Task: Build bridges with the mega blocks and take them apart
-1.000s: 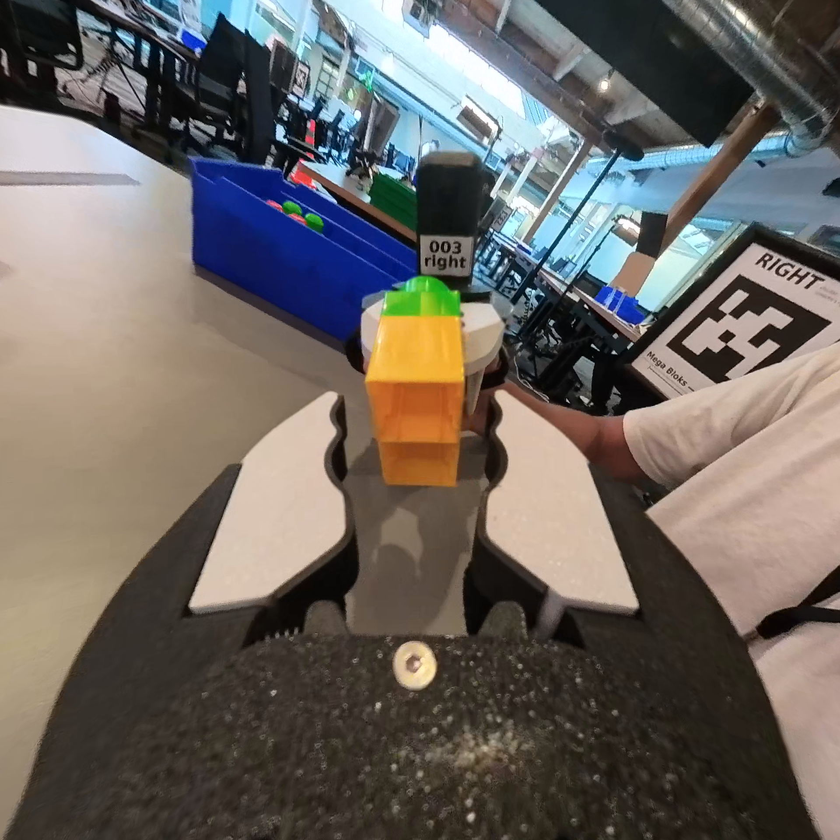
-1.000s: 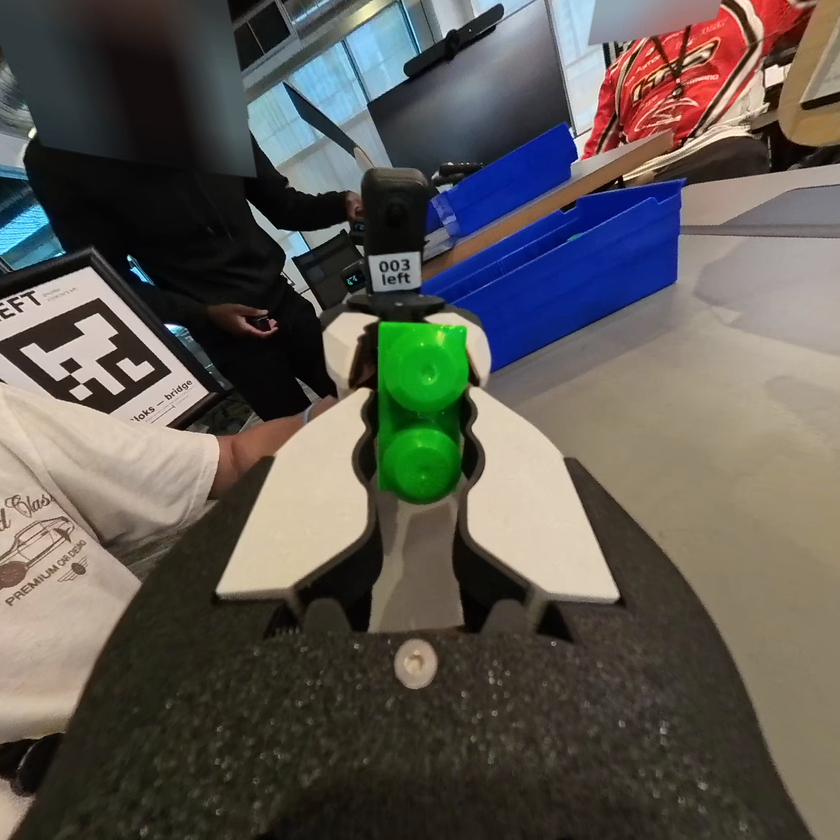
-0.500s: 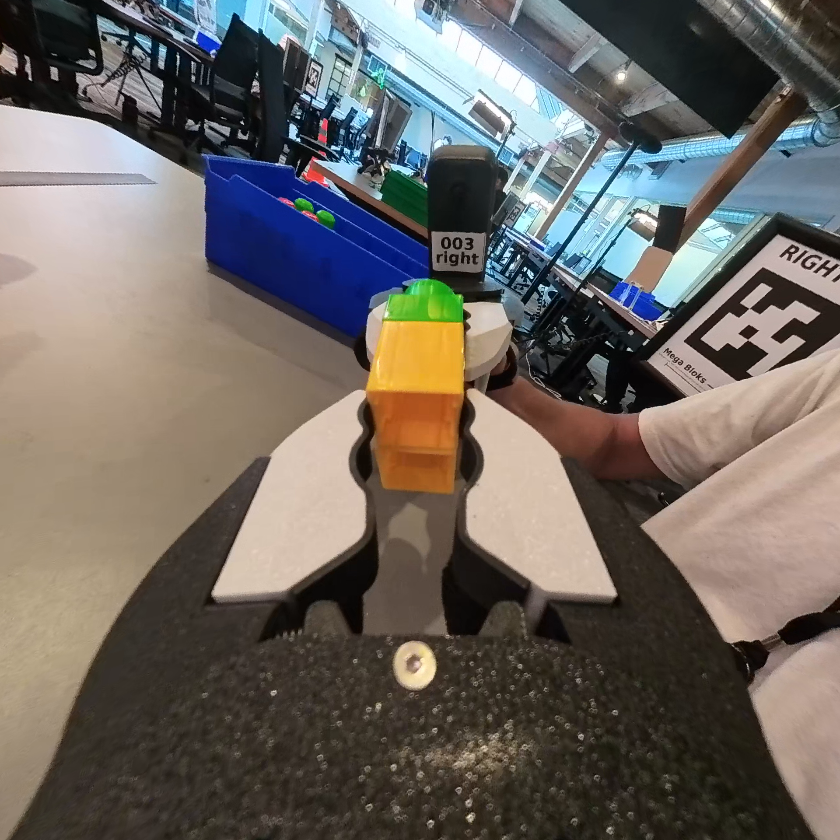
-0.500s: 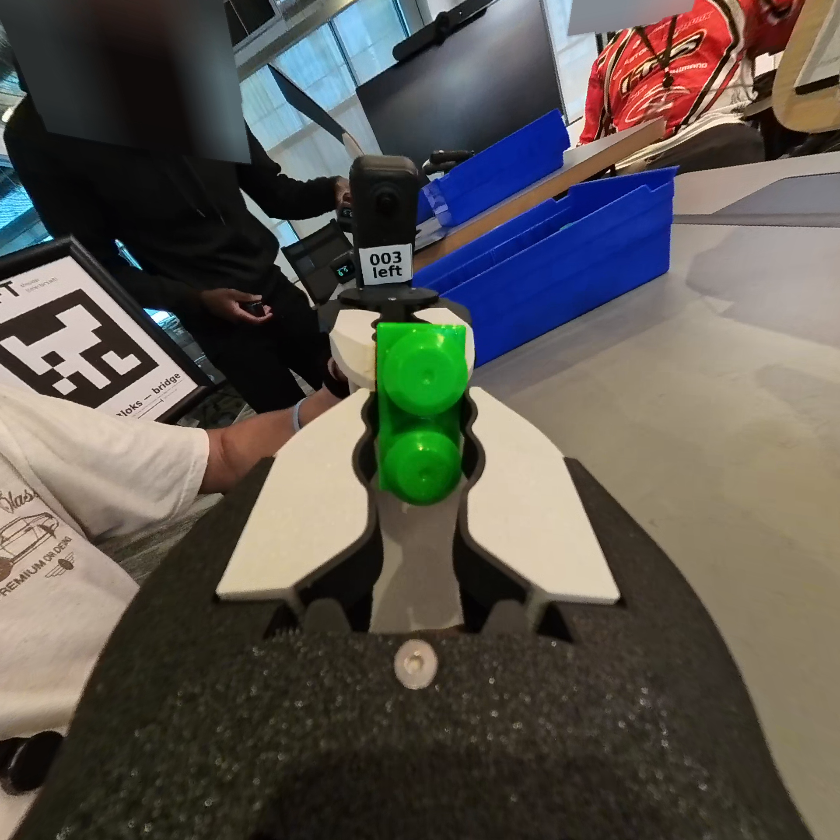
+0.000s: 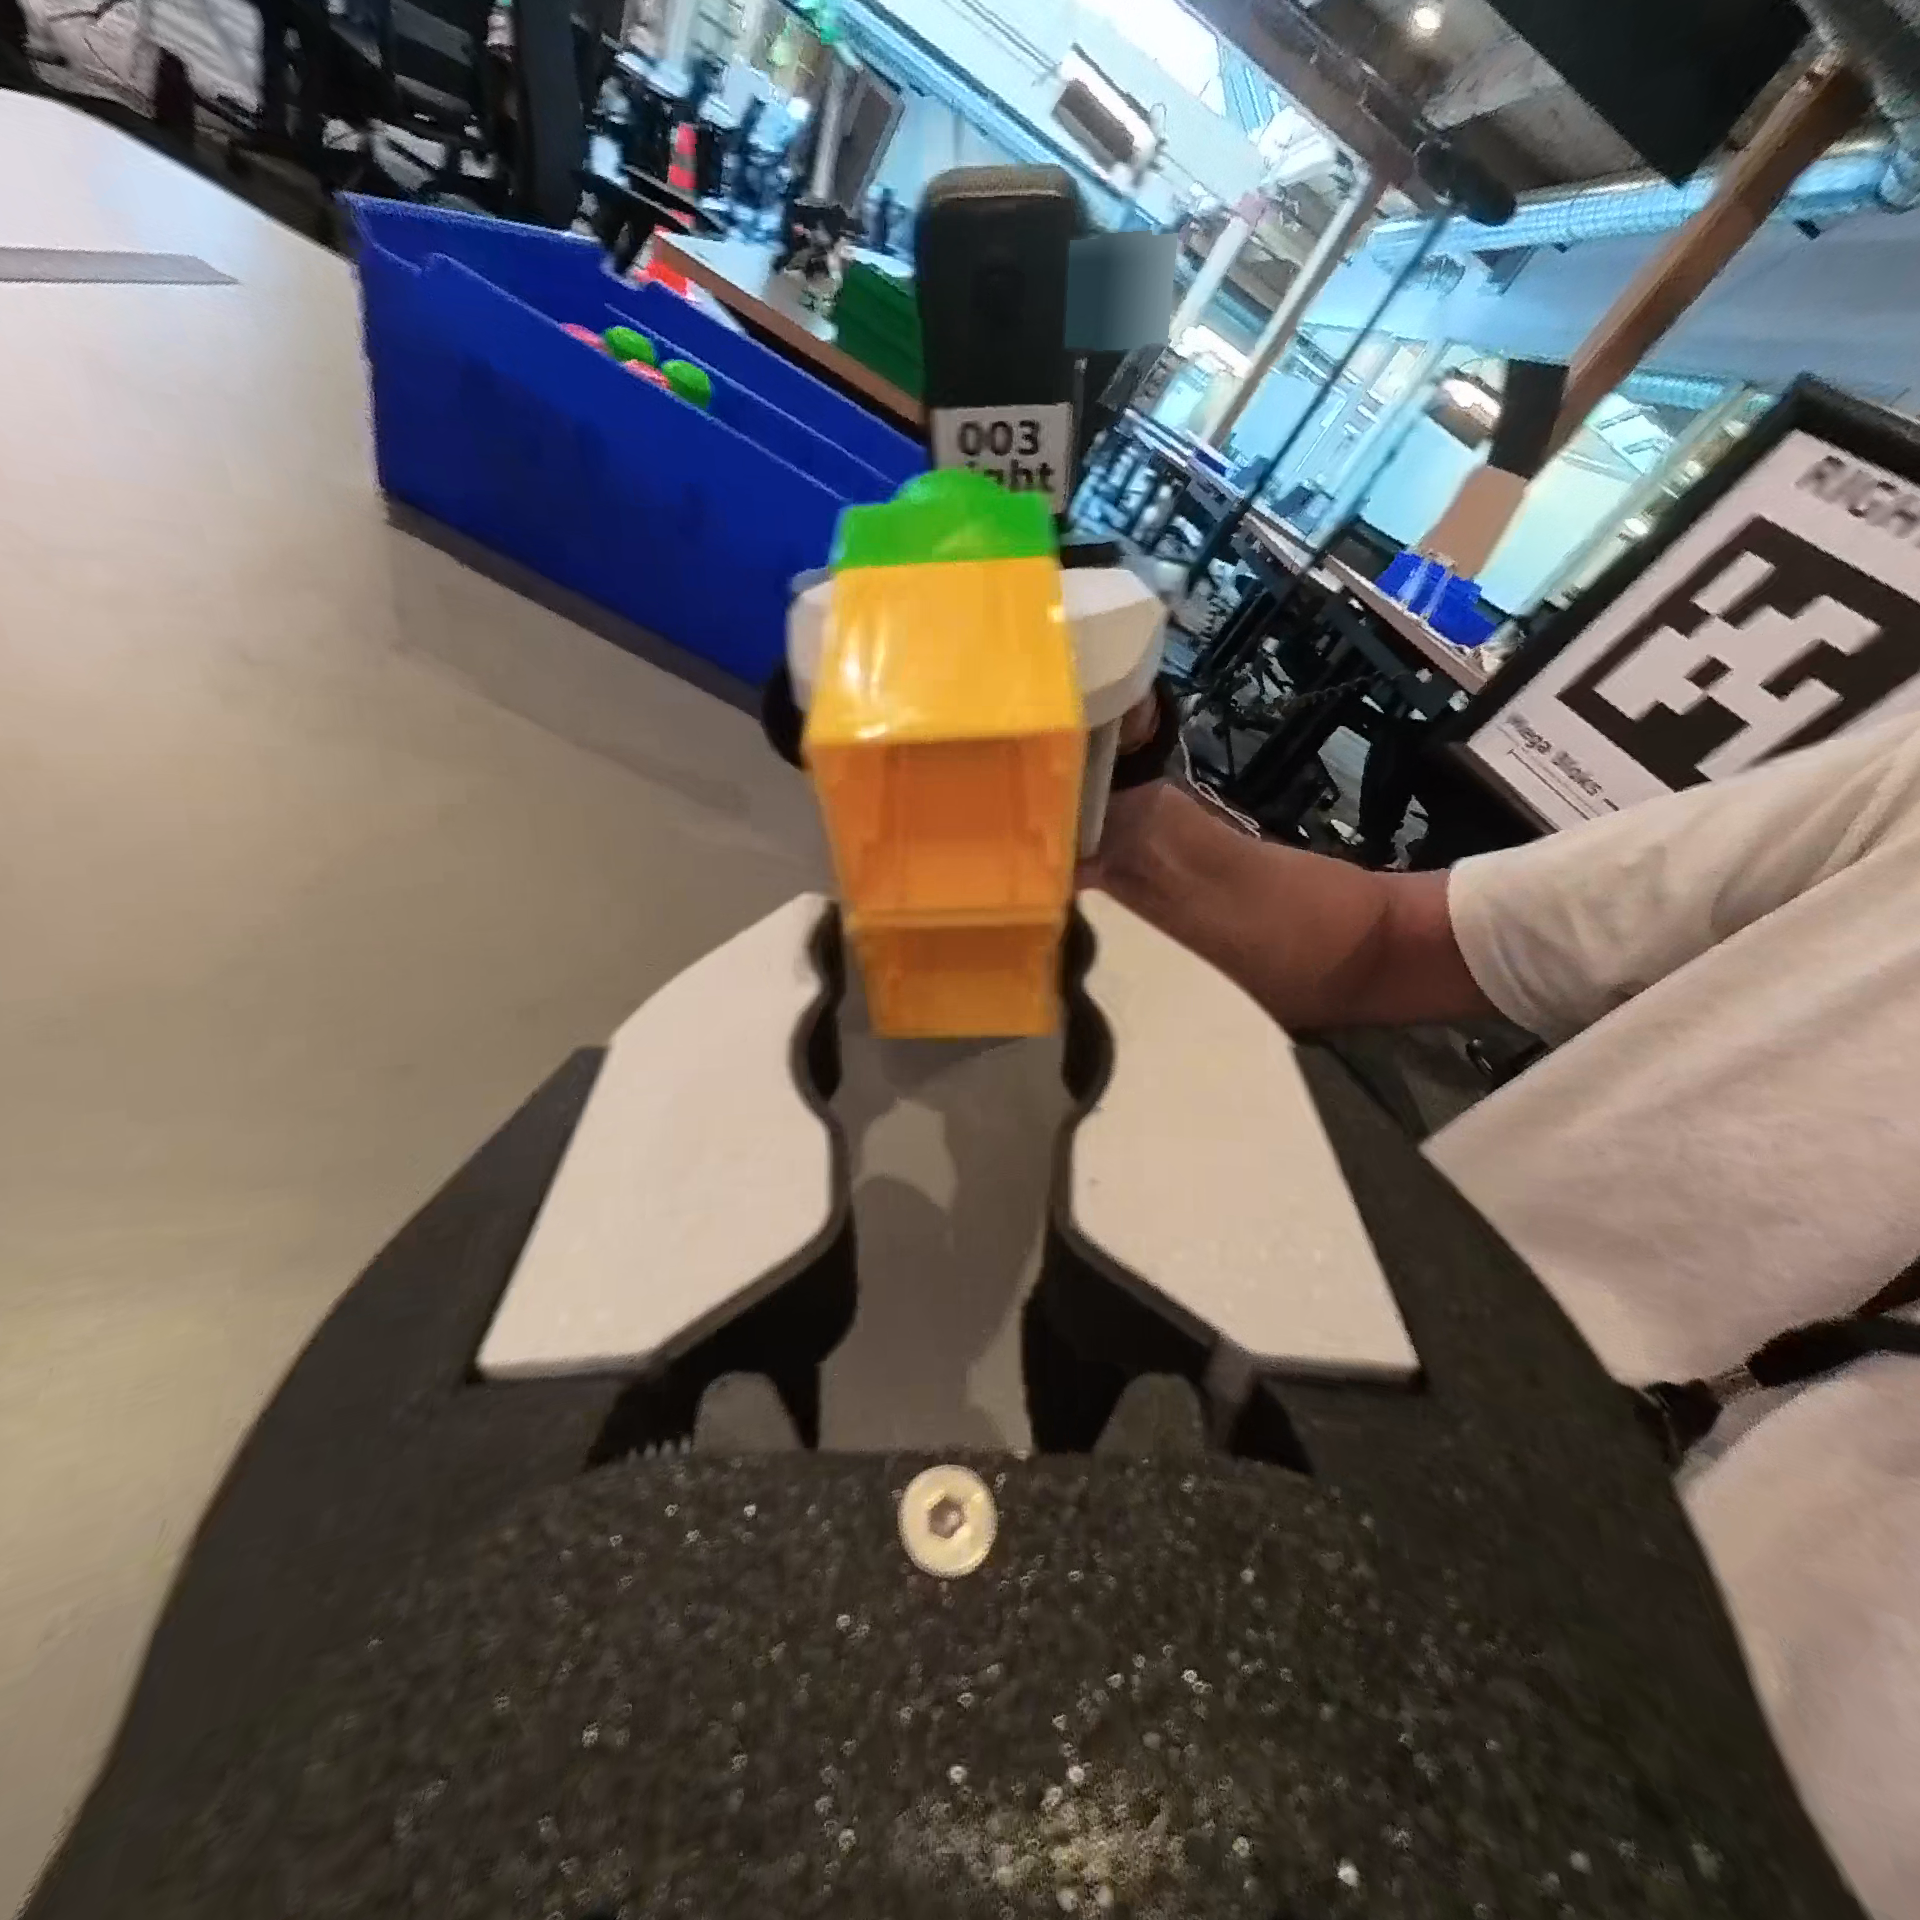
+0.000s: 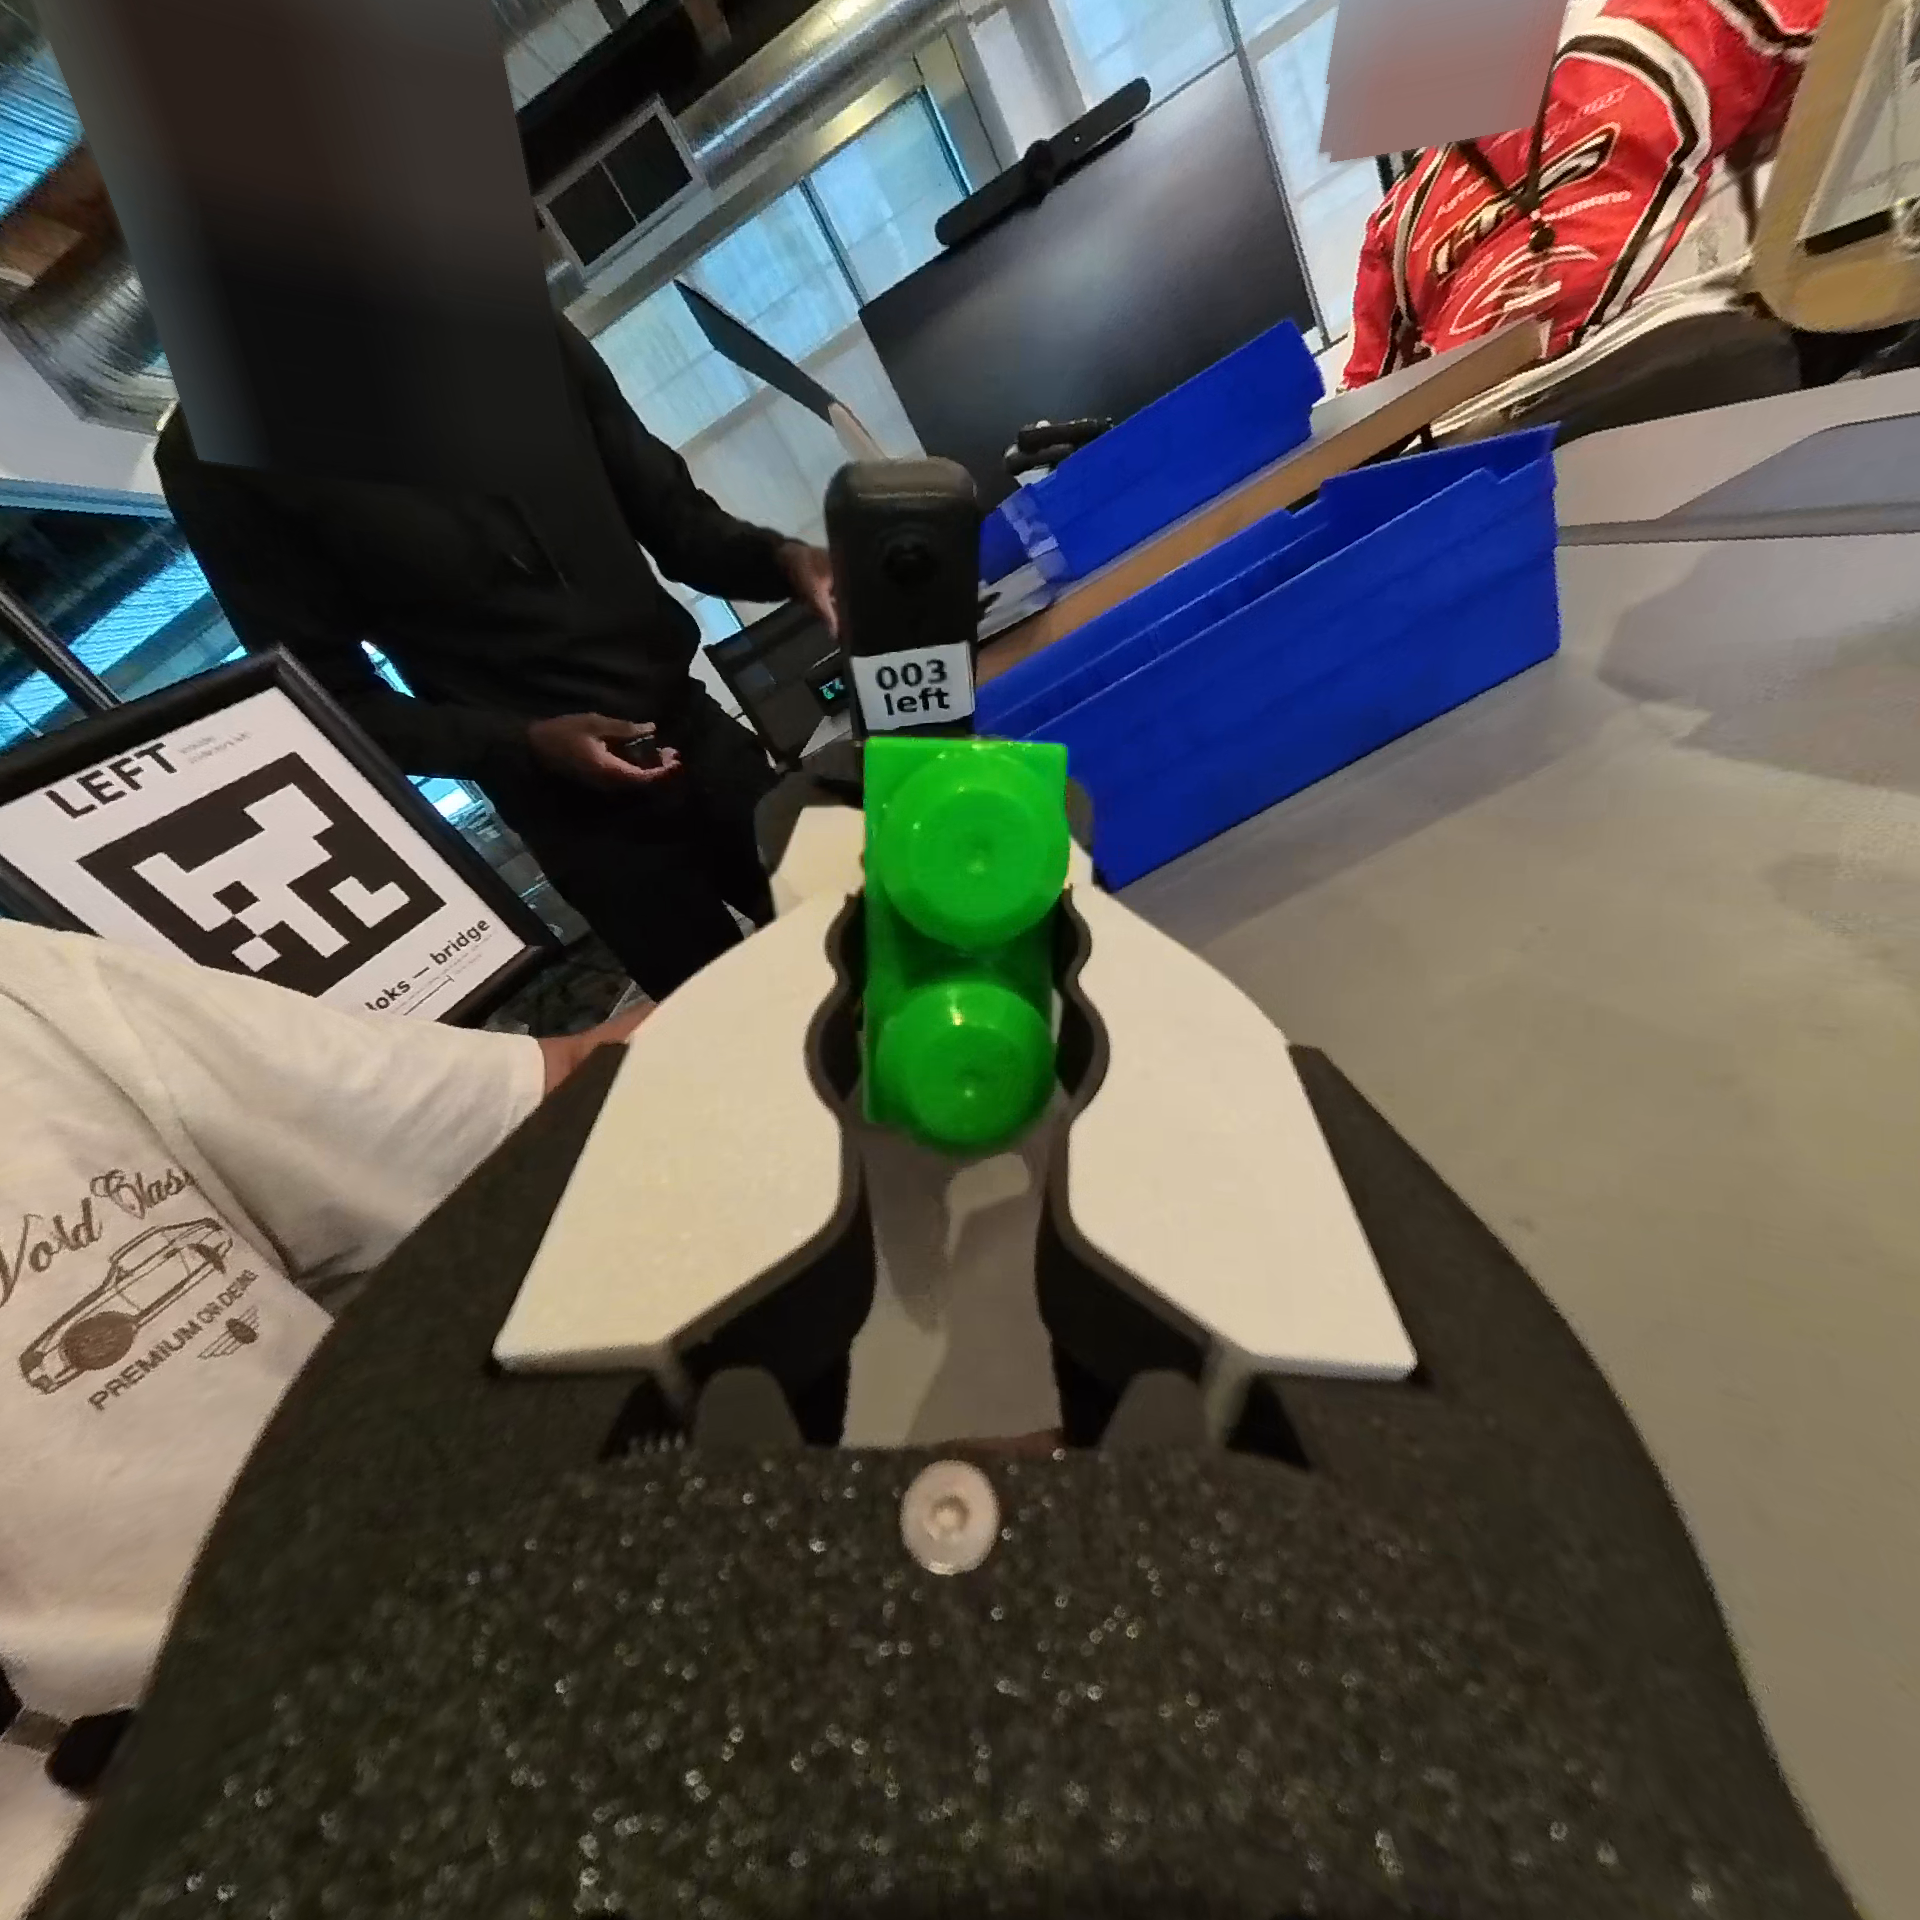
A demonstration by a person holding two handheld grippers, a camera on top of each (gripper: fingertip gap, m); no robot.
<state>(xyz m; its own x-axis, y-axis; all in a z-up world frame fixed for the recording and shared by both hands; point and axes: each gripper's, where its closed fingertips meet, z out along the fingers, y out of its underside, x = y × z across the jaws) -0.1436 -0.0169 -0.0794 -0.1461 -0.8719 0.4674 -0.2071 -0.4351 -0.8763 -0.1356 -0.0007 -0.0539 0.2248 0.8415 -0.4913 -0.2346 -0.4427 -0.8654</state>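
Note:
A yellow block point(image 5: 940, 790) and a green block point(image 5: 945, 530) are joined end to end and held in the air between my two grippers, which face each other. My left gripper point(image 5: 951, 935) is shut on the near end of the yellow block. My right gripper point(image 6: 961, 935) is shut on the green block point(image 6: 966, 862), whose two studs face its camera. In the left wrist view the right gripper's white fingers point(image 5: 1117, 644) show behind the blocks. In the right wrist view the left gripper's fingers point(image 6: 800, 862) show behind the green block.
The grey table point(image 5: 260, 831) lies below. A blue bin point(image 5: 582, 488) holding green and red blocks point(image 5: 665, 369) stands at its far edge and also shows in the right wrist view point(image 6: 1299, 665). A framed marker sign point(image 6: 260, 862) and two people point(image 6: 468, 582) are beyond the table.
My left gripper has closed from wide open onto the yellow block. Both grippers with the joined blocks have shifted slightly; the right gripper stayed shut on the green block.

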